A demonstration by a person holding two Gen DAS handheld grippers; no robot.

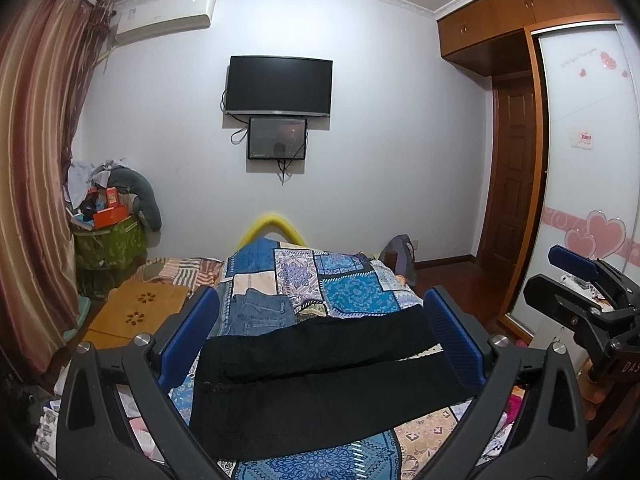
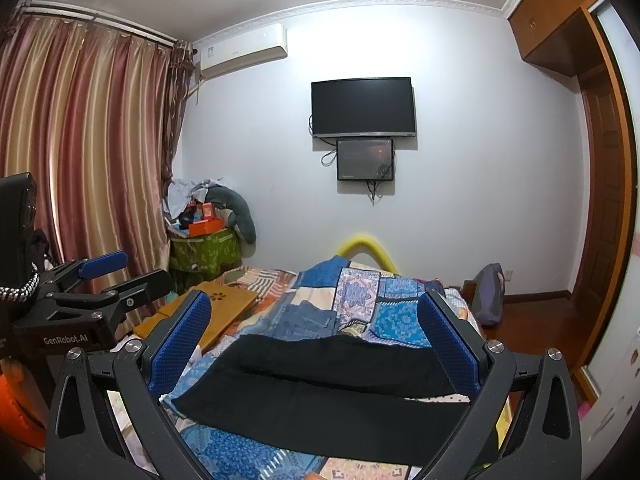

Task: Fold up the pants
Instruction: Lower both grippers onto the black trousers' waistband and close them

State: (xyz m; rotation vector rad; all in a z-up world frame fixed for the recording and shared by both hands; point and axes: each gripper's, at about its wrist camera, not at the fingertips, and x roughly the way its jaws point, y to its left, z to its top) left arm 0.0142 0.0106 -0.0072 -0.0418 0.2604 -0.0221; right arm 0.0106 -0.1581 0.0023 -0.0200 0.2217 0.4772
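Black pants [image 1: 320, 380] lie flat across the patchwork bed cover [image 1: 344, 280], both legs running left to right; they also show in the right wrist view [image 2: 332, 396]. My left gripper [image 1: 320, 332] is open and empty, held above the pants with its blue pads wide apart. My right gripper [image 2: 316, 340] is open and empty too, above the pants. The right gripper shows at the right edge of the left wrist view [image 1: 576, 280], and the left gripper at the left edge of the right wrist view [image 2: 120, 272].
Folded blue jeans [image 1: 260, 312] lie on the bed beyond the pants. A wooden lap table [image 1: 136, 312] sits at the bed's left. A green box of clutter [image 1: 108, 236] stands by the curtain [image 1: 36, 184]. A wardrobe [image 1: 588, 184] is on the right.
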